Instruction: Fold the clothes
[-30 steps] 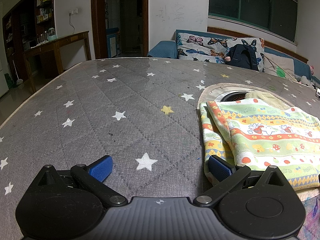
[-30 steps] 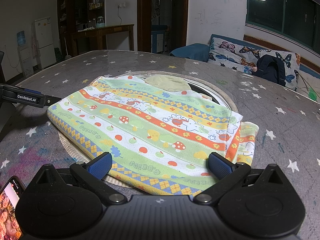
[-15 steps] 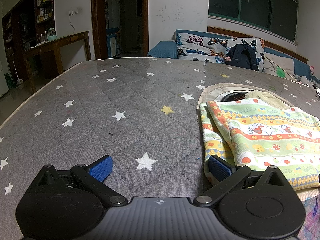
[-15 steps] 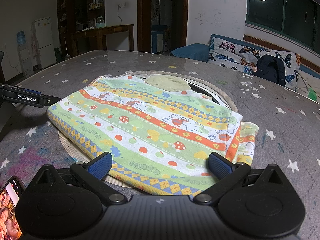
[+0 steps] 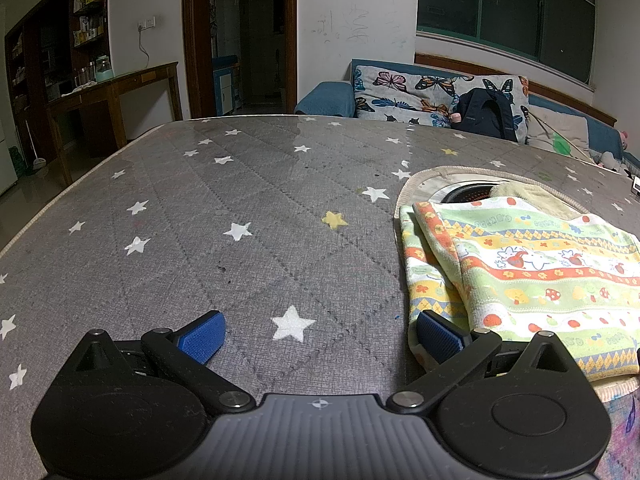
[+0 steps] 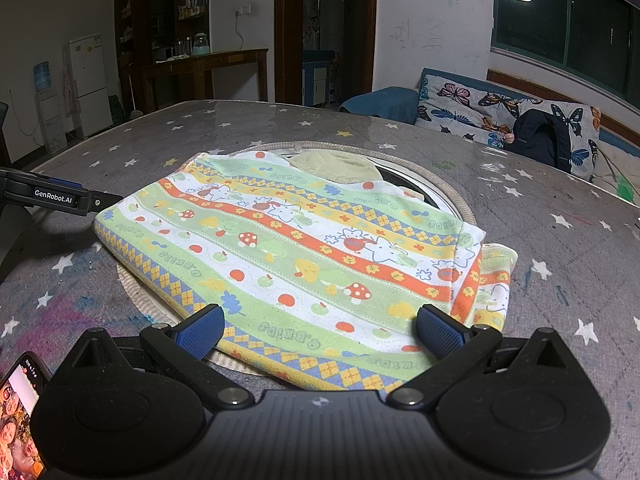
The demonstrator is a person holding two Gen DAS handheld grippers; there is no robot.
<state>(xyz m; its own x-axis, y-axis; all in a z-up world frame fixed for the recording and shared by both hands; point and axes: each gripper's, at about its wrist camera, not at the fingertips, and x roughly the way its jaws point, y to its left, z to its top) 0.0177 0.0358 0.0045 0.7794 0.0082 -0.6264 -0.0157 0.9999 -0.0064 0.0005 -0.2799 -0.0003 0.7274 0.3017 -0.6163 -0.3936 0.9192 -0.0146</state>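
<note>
Nothing has shifted since the earlier frames: we keep both grippers parked. Nearest, our right gripper (image 6: 320, 330) hangs spread wide over the near hem of the folded striped cloth (image 6: 304, 252), gripping nothing. That cloth lies across a round mat (image 6: 448, 196) on the star-print table (image 5: 240, 216). Left of the cloth, our left gripper (image 5: 320, 338) is equally spread, one pad (image 5: 438, 336) beside its edge. Beyond the cloth stands a butterfly-print sofa (image 6: 500, 120).
</note>
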